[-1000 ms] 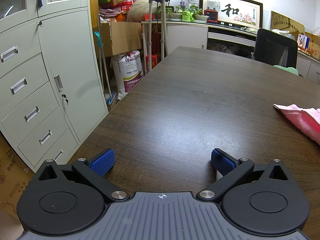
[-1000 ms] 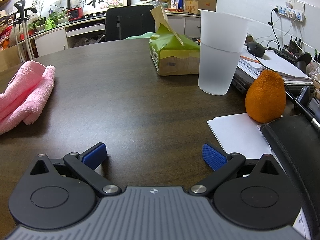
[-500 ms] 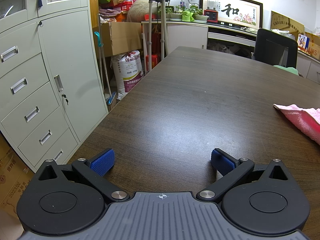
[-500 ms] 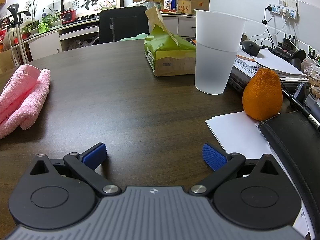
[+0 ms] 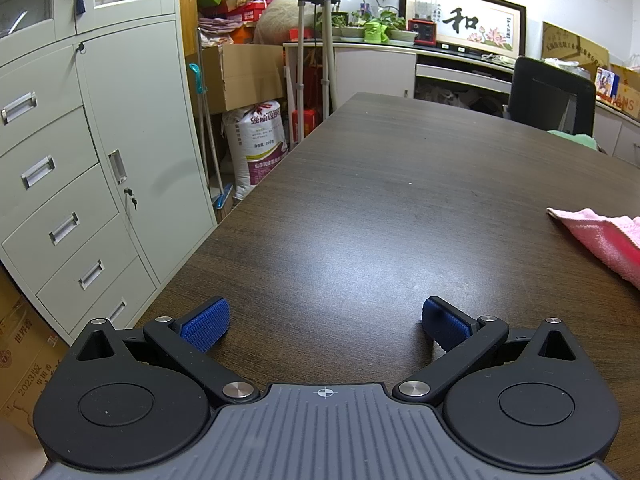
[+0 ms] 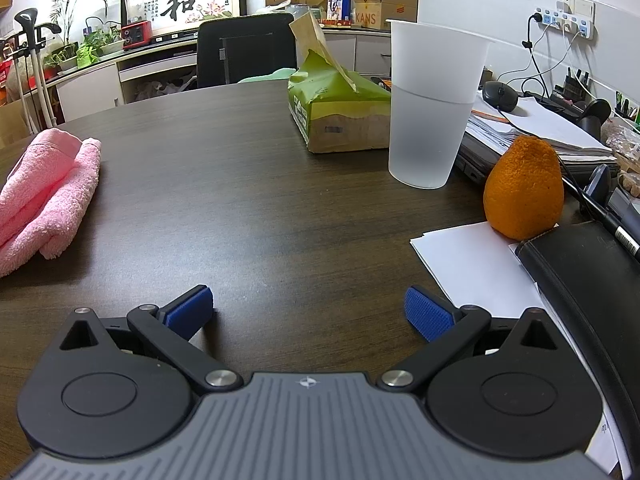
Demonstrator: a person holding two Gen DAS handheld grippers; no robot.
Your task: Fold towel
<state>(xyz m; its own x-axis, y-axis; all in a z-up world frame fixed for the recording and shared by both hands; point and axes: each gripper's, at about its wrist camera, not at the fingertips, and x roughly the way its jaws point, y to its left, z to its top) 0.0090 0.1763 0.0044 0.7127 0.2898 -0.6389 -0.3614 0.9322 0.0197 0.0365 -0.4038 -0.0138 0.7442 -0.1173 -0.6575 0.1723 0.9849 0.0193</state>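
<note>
Resting low over the dark wooden worktop (image 5: 360, 208): left hand-held gripper (image 5: 325, 322), blue pads (image 5: 205, 322) spread wide, nothing between them. Same for the right hand-held gripper (image 6: 308, 314): pads (image 6: 429, 316) spread wide, holding nothing, bare worktop (image 6: 248, 208) underneath.

Pink towel (image 6: 44, 196) lying on the worktop in a loosely folded, bunched heap, well apart from both grippers; at far left in the right wrist view, only its edge (image 5: 604, 236) showing at the right border in the left wrist view.

Noted to the right in the right wrist view: frosted plastic cup (image 6: 432, 104) standing upright, green tissue pack (image 6: 336, 108) just beside and behind it, orange fruit (image 6: 522, 190) near white paper sheets (image 6: 476, 264), black folder (image 6: 592, 276) at near right.

Noted left of the worktop in the left wrist view: grey filing cabinet (image 5: 84, 160).
</note>
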